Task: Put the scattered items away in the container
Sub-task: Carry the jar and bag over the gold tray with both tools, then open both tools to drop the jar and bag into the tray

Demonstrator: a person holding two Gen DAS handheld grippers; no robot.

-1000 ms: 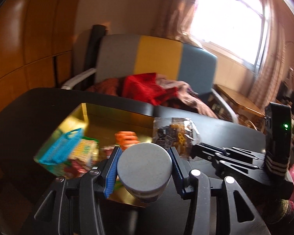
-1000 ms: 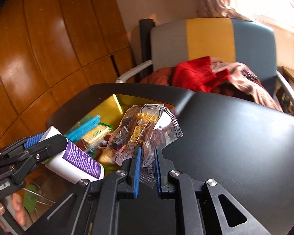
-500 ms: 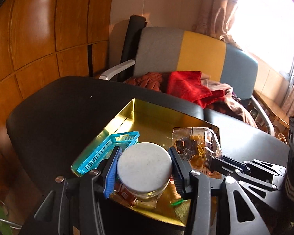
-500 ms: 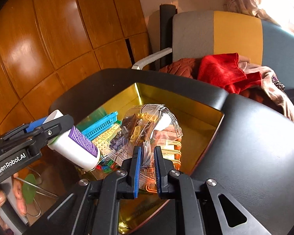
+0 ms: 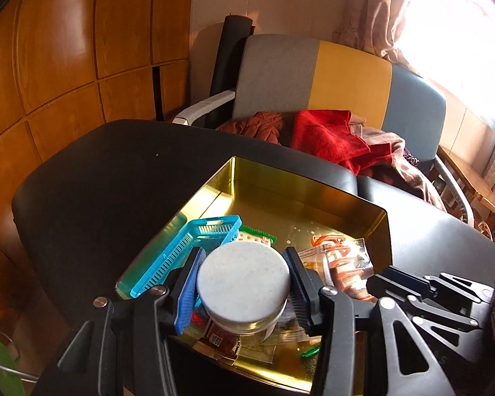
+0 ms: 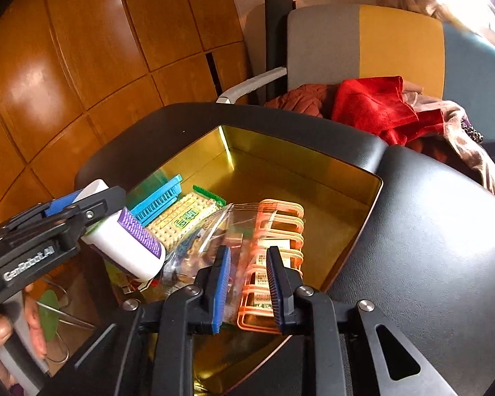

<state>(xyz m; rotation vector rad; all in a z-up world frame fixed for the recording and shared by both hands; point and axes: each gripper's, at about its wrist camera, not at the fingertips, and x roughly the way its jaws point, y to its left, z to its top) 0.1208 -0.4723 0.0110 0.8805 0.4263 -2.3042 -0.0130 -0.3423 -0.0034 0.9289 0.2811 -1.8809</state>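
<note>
In the left wrist view, a white jar (image 5: 244,283) with a pale speckled lid is pinched between the blue pads of the left claw (image 5: 244,288), held above the near part of the gold tray (image 5: 300,194). From the right wrist view the same jar (image 6: 128,242) is seen at 9 o'clock, its purple-banded body clamped in the left claw (image 6: 82,211), with a hand (image 6: 3,340) on the grip at 8 o'clock.

The right claw (image 6: 247,283) is spread, its pads apart over a clear bag of small parts (image 6: 201,247) that lies in the tray (image 6: 313,161), not gripped. Just beside the bag, at 1 o'clock from the claw, an orange packet (image 6: 274,241) is seen in the tray. Farther in, at 11 o'clock, a blue basket (image 6: 158,198) and a cream brick plate (image 6: 184,214) are lying against the left wall.

The tray is set on a black desk (image 6: 429,231). Beyond the desk, a chair (image 6: 379,46) in grey, yellow and blue is loaded with a red cloth (image 6: 376,105).
</note>
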